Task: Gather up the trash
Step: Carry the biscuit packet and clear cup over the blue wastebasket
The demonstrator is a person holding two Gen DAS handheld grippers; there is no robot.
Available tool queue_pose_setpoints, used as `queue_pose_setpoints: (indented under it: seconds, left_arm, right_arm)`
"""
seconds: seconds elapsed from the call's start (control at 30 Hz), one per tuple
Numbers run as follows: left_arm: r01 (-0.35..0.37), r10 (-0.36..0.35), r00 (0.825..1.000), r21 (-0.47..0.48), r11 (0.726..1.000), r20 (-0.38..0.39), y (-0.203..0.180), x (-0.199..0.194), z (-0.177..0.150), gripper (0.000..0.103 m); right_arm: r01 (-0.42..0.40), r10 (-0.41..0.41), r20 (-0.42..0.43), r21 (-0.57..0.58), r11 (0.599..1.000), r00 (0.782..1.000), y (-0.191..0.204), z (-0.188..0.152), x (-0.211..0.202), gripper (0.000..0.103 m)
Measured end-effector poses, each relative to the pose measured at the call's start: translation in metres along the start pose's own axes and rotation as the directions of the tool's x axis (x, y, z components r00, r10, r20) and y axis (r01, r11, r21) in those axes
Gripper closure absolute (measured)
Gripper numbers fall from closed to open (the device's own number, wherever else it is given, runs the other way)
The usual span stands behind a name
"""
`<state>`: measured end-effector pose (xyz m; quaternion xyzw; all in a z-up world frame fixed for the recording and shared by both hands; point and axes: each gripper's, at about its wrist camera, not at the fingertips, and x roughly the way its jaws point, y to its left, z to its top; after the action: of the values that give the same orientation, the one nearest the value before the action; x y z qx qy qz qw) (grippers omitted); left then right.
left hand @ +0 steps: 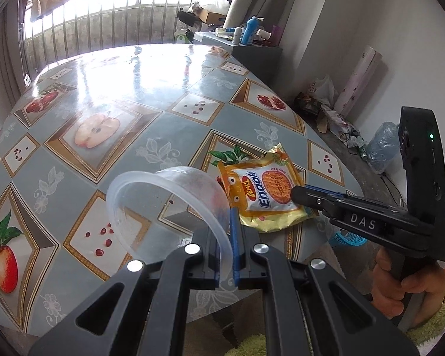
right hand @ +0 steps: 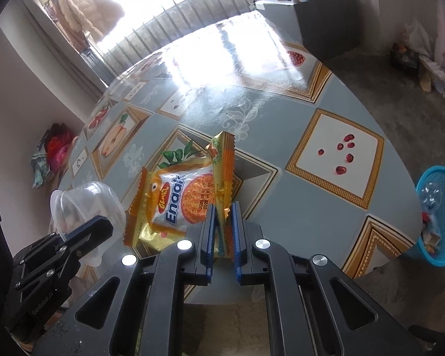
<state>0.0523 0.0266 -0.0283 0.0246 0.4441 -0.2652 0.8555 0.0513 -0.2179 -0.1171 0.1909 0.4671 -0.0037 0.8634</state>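
Carrying both catches: left tool point(left hand: 233, 225) clamps clear cup point(left hand: 175, 201) rim, right tool point(right hand: 222, 222) pinches noodle packet point(right hand: 181, 201) edge; keep grips firm toward blue basket point(right hand: 439, 216).

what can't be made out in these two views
- Blue basket: contents too small to identify; base cut off by the table edge, right wrist view.
- Clear plastic cup: gripped rim hidden behind the left gripper.
- Snack wrapper: near edge hidden by the right gripper.

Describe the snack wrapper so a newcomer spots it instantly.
Find the fruit-patterned table. At its near edge, beside a clear plastic cup, lies the snack wrapper. It alone is orange and yellow, with blue lettering, one edge pinched in the right gripper.
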Motion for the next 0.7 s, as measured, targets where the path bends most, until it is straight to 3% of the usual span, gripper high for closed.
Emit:
queue_pose_setpoints:
  seconds: [0.37, 0.7]
  left_arm:
    - [-0.072, 0.071, 0.997, 0.020, 0.997, 0.035, 0.001, -0.003, 0.009, 0.097]
    - [-0.070, 0.069, 0.997, 0.019, 0.997, 0.033, 0.001, 0.000, 0.011, 0.097]
  right_arm:
    - [0.031, -0.031, 0.017, 0.000, 1.000, 0.999, -0.008, 0.005, -0.006, 0.095]
    - [0.010, -0.010, 0.006, 0.024, 1.000, 1.000, -0.011, 0.008, -0.005, 0.095]
